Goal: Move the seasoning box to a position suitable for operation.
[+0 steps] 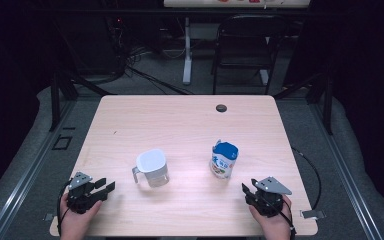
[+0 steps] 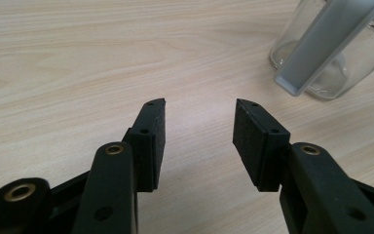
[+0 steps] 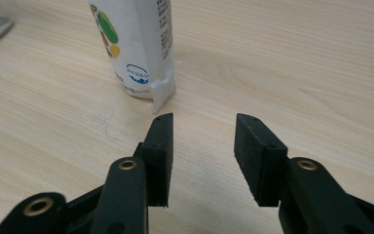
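A clear plastic measuring jug point(image 1: 152, 168) with a handle stands left of the table's middle; its handle and base appear at the top right of the left gripper view point(image 2: 321, 48). A blue and white pouch point(image 1: 223, 160) stands upright to its right, and its lower part shows at the top left of the right gripper view point(image 3: 136, 48). My left gripper point(image 1: 106, 188) rests near the front left edge, open, nothing between its jaws point(image 2: 199, 131). My right gripper point(image 1: 247, 190) sits near the front right, just short of the pouch, open and empty point(image 3: 202, 141).
The light wooden table point(image 1: 180, 125) has a dark round cable hole point(image 1: 221, 108) at the back. A black chair point(image 1: 245, 45) and a white desk leg point(image 1: 187, 50) stand on the floor beyond. Cables trail off the table's right side point(image 1: 310, 165).
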{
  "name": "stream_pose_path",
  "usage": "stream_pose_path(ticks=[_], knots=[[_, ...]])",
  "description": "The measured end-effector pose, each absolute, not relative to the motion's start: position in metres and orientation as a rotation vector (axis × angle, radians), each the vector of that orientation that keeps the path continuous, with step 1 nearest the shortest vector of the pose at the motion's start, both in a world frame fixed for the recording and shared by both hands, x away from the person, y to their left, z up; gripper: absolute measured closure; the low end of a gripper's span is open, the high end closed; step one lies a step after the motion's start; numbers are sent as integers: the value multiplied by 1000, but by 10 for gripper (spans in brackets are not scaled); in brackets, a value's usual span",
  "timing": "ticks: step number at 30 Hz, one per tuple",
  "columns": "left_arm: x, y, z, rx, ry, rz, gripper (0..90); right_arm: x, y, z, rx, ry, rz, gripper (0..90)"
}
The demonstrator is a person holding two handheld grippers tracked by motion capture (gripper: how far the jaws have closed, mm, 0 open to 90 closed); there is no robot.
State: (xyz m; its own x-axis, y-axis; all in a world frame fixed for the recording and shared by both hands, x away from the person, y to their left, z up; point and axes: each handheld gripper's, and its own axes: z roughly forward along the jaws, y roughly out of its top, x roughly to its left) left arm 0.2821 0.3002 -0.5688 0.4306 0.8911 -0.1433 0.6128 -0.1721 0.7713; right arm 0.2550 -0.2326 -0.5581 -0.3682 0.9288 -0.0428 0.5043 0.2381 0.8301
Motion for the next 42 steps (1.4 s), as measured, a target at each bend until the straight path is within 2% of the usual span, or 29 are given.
stream_pose_path(ticks=[2,6,20,34,38,42], knots=[[283,300,-569,1890,1264,435,579,255,-232,-557,1284,1964,1038,637],[283,301,-569,1869,1272,434,581,254,-230,-556,1239,1972,1047,649],[277,290,-564,1862,1222,474,584,256,-235,-564,1292,2006,1019,600],[276,261,-547,1859,1187,441,495,255,-233,-564,1293,2022,1047,562],[277,249,-545,1901,1134,472,465,254,-236,-563,1294,2012,1062,561],[284,235,-545,1934,1152,517,466,254,-238,-562,1309,1999,1072,556]])
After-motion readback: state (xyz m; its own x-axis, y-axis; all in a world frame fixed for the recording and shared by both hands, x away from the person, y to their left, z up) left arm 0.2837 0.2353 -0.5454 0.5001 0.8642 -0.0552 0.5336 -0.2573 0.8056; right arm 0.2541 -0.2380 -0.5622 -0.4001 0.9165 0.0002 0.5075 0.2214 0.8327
